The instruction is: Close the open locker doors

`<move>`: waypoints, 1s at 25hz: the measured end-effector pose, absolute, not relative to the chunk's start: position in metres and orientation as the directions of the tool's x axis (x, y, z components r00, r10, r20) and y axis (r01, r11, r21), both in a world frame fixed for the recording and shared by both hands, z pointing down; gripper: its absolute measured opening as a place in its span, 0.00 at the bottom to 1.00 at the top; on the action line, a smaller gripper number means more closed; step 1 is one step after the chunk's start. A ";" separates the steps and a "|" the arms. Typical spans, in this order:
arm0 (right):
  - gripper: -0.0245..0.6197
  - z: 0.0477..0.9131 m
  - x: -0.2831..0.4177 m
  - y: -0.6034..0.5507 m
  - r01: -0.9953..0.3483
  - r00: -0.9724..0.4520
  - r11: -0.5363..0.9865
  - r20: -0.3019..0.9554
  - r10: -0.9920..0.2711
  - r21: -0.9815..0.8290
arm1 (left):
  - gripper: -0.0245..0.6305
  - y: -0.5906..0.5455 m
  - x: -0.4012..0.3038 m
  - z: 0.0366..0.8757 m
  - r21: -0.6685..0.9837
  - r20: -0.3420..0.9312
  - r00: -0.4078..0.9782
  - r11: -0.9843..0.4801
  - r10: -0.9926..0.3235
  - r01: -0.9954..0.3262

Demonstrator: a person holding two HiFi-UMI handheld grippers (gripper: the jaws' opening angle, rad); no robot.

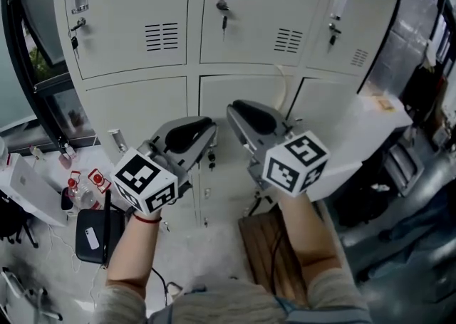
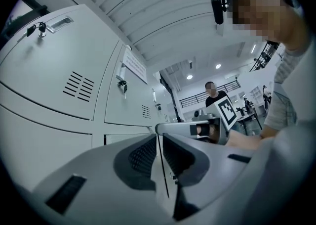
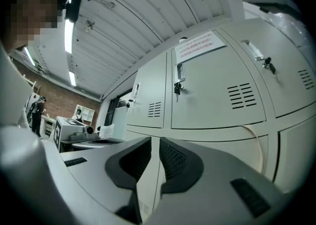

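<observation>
Head view: both grippers are held out in front of the lower row of the grey locker bank. The left gripper (image 1: 205, 130) and right gripper (image 1: 236, 113) sit side by side, close together, tips towards the lower-middle door (image 1: 242, 91). Contact with that door cannot be judged from above.

Left gripper view: the jaws of the left gripper (image 2: 157, 138) are almost together, with only a thin slit between them and nothing in it. A seam between locker panels shows through the slit. The right gripper (image 2: 197, 130) is visible just beyond.

Right gripper view: the right gripper (image 3: 152, 142) is the same, its jaws a narrow slit apart and empty, with pale locker panel behind.

Upper doors (image 1: 132, 16) are flush and closed, with keys (image 1: 224, 13) hanging in the locks.

The lower-right door (image 1: 356, 137) appears to stand swung outward, to the right of the right gripper. The wide-angle warp makes this uncertain. Neither gripper touches it.

A bystander (image 2: 211, 93) stands far back in the room.
</observation>
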State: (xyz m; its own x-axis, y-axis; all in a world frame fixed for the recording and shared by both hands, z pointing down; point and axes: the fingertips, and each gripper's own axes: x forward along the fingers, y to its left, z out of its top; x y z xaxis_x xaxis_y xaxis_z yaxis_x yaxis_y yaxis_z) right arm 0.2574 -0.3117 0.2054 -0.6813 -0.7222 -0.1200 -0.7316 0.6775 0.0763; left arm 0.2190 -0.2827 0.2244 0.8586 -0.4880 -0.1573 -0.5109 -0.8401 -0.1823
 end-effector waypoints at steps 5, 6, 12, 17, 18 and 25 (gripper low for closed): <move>0.12 0.227 0.261 -0.279 -0.699 -0.714 0.708 -0.137 -0.686 0.101 | 0.10 -0.257 0.227 0.239 -0.163 -0.163 0.851 -0.837 -0.499 -0.522; 0.12 0.232 0.263 -0.273 -0.697 -0.716 0.710 -0.140 -0.683 0.101 | 0.10 -0.252 0.230 0.243 -0.162 -0.164 0.849 -0.836 -0.502 -0.525; 0.12 0.265 0.277 -0.241 -0.680 -0.732 0.727 -0.141 -0.667 0.096 | 0.10 -0.228 0.246 0.267 -0.152 -0.169 0.833 -0.822 -0.526 -0.549; 0.12 0.289 0.286 -0.214 -0.664 -0.747 0.739 -0.138 -0.650 0.111 | 0.10 -0.207 0.265 0.289 -0.132 -0.166 0.831 -0.823 -0.531 -0.553; 0.12 0.294 0.288 -0.208 -0.659 -0.752 0.743 -0.133 -0.646 0.116 | 0.10 -0.204 0.268 0.293 -0.121 -0.173 0.830 -0.825 -0.530 -0.552; 0.05 0.332 0.306 -0.186 -0.649 -0.760 0.758 -0.102 -0.642 0.072 | 0.10 -0.182 0.287 0.321 -0.056 -0.199 0.830 -0.839 -0.521 -0.541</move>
